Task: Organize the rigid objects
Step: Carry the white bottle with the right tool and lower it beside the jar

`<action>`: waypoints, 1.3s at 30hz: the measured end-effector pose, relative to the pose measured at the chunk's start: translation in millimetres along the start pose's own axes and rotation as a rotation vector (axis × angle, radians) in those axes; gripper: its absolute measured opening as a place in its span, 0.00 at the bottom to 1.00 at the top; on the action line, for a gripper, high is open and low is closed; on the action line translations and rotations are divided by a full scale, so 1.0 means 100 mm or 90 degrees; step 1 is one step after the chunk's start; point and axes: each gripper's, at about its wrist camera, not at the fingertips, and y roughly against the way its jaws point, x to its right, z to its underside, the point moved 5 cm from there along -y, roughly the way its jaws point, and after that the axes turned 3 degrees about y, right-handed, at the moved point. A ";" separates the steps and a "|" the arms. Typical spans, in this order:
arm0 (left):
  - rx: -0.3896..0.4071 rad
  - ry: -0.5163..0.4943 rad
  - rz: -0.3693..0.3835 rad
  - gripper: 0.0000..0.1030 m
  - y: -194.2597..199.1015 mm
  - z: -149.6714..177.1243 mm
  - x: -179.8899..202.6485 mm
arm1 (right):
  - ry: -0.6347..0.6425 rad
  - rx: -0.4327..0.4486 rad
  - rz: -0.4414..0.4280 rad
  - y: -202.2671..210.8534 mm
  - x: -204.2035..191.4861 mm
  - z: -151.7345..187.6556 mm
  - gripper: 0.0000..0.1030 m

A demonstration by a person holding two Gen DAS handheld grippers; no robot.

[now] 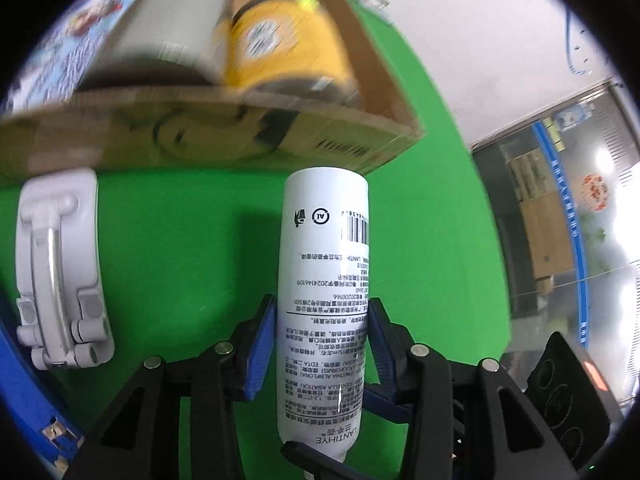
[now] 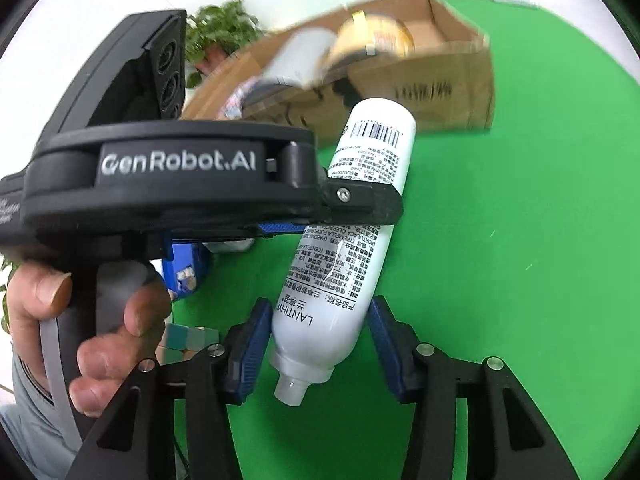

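Observation:
A white LANTIHYE spray bottle (image 1: 324, 240) sits between the blue pads of my left gripper (image 1: 322, 308), which press on both its sides around mid-body. In the right wrist view the same bottle (image 2: 372, 152) hangs tilted over the green mat, base toward the cardboard box (image 2: 440, 92), with the left gripper (image 2: 352, 216) clamped across it. My right gripper (image 2: 320, 312) straddles the bottle's neck end. Its left pad lies against the shoulder, while a thin gap shows at the right pad.
The open cardboard box (image 1: 200, 136) holds a yellow container (image 1: 288, 44) and a grey cylinder (image 1: 176, 28). A white hinged clamp (image 1: 60, 272) lies left on the green mat (image 1: 180, 240). A person's hand (image 2: 100, 320) grips the left tool. Coloured blocks (image 2: 188, 340) sit below it.

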 end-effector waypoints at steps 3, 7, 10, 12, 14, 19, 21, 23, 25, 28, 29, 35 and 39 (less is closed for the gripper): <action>0.050 -0.037 0.007 0.41 0.20 -0.19 0.31 | 0.031 0.038 0.014 0.27 -0.05 -0.19 0.46; 0.108 -0.089 0.013 0.41 0.50 -0.62 0.68 | 0.085 0.092 0.033 0.61 -0.10 -0.67 0.46; 0.122 -0.098 0.018 0.41 0.59 -1.02 0.79 | 0.094 0.127 0.040 0.74 -0.08 -1.08 0.46; 0.119 -0.096 0.020 0.42 0.58 -1.22 0.82 | 0.099 0.128 0.044 0.76 -0.04 -1.35 0.46; 0.108 -0.090 0.021 0.42 0.53 -1.42 0.81 | 0.112 0.118 0.048 0.75 0.00 -1.57 0.46; 0.075 -0.071 0.000 0.42 0.21 -1.75 0.73 | 0.117 0.053 0.037 0.54 0.24 -1.98 0.46; 0.054 -0.045 0.001 0.42 0.06 -1.89 0.59 | 0.114 0.022 0.038 0.37 0.40 -2.14 0.46; 0.038 -0.023 0.004 0.42 -0.09 -1.98 0.49 | 0.111 -0.004 0.037 0.22 0.50 -2.23 0.46; 0.025 -0.012 0.000 0.42 -0.22 -2.02 0.43 | 0.112 -0.026 0.035 0.12 0.60 -2.26 0.46; 0.010 0.010 -0.005 0.42 -0.36 -2.03 0.36 | 0.106 -0.052 0.029 -0.04 0.72 -2.32 0.46; 0.004 0.023 0.006 0.42 -0.39 -2.04 0.35 | 0.100 -0.055 0.028 -0.06 0.75 -2.34 0.45; -0.020 -0.007 -0.017 0.42 -0.51 -2.09 0.36 | 0.121 -0.084 0.105 -0.25 0.85 -2.31 0.44; -0.039 0.002 -0.011 0.42 -0.47 -2.09 0.33 | 0.111 -0.082 0.102 -0.21 0.85 -2.34 0.44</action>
